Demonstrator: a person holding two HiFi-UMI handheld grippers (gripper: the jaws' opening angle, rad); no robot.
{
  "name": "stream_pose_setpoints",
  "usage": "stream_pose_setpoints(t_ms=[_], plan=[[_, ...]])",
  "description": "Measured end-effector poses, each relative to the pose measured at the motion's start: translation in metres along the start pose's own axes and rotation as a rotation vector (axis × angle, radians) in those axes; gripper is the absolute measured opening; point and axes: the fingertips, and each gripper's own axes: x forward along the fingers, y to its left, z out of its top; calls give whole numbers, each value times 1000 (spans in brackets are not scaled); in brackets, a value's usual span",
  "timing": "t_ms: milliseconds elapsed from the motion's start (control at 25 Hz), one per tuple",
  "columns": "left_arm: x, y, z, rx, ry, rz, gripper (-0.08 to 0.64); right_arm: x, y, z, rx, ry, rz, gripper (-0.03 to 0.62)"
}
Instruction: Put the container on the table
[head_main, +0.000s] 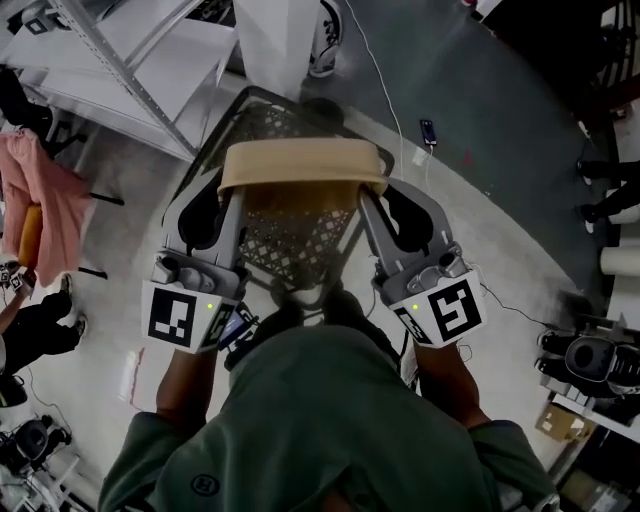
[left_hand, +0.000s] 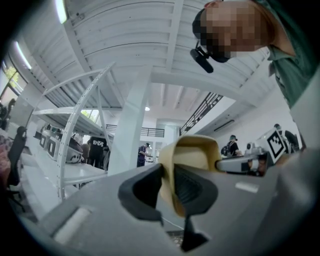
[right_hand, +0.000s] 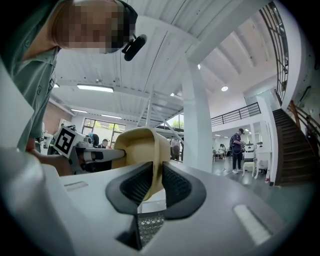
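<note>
Clenching fingers (head_main: 233, 222) of left gripper (head_main: 228, 192) and right gripper (head_main: 374, 196) on opposite end walls of the tan container (head_main: 300, 165) in the head view. Carrying it slung between both sets of fingers, over a black mesh basket (head_main: 290, 245) just beneath them, with no tabletop showing.

Pinching a thin, curving wall between ribbed pads in the left gripper view.

Gripping the far end wall likewise in the right gripper view.

Judging it light, thin-walled, slightly flexible and probably smooth, calling for a two-ended hold at the rim without hard squeezing.
</note>
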Motion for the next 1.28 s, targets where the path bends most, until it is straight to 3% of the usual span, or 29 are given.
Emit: stream_pose_setpoints(t_ms=[160,760,1280], plan=[[12,4,-13,-14,4,2,51,9,-11,-17,24,10,8,61],[56,11,-81,-45,146,45,49,26,-58,-80,125,65,35,61],[103,53,-166,-92,280,86,49,79,-102,-158,198,148,61,61]])
